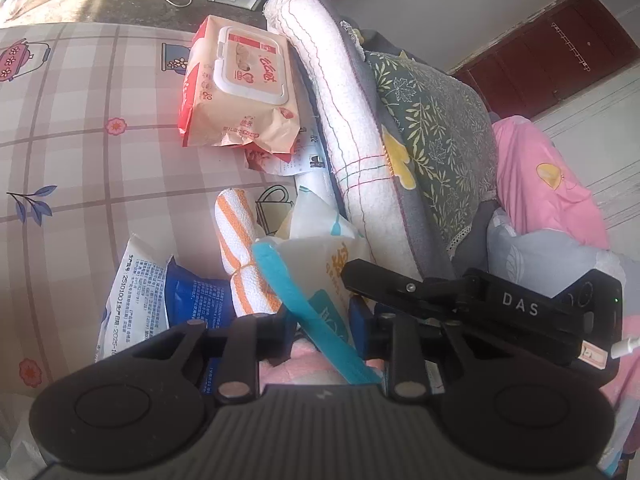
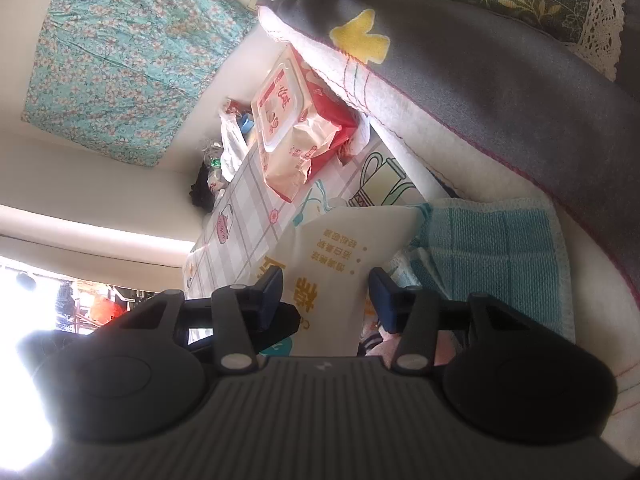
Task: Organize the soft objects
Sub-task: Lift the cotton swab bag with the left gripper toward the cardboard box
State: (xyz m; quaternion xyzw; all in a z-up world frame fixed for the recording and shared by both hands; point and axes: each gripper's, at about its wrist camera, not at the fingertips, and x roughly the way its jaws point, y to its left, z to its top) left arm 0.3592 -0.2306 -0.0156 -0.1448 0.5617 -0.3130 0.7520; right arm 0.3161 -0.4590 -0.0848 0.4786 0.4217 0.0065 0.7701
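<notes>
A white tissue pack with yellow print [image 1: 320,264] [image 2: 340,252] lies on the checked tablecloth [image 1: 80,128]. A blue towel [image 1: 304,304] [image 2: 492,252] lies against it. My left gripper [image 1: 320,320] has its jaws on either side of the blue towel and the pack's lower part, closed in on them. My right gripper [image 2: 326,292] has its blue pads [image 2: 270,292] on either side of the white pack, pressed on it. The right gripper's black body [image 1: 480,300] shows in the left wrist view. An orange striped towel [image 1: 240,248] lies to the left.
A red and peach wet-wipe pack [image 1: 240,84] [image 2: 296,128] lies farther on the table. A blue and white bag [image 1: 168,300] lies at the left. A white rolled blanket [image 1: 352,128], a grey quilt [image 2: 500,80], a green leafy pillow [image 1: 436,128] and pink bedding [image 1: 548,184] are stacked at the right.
</notes>
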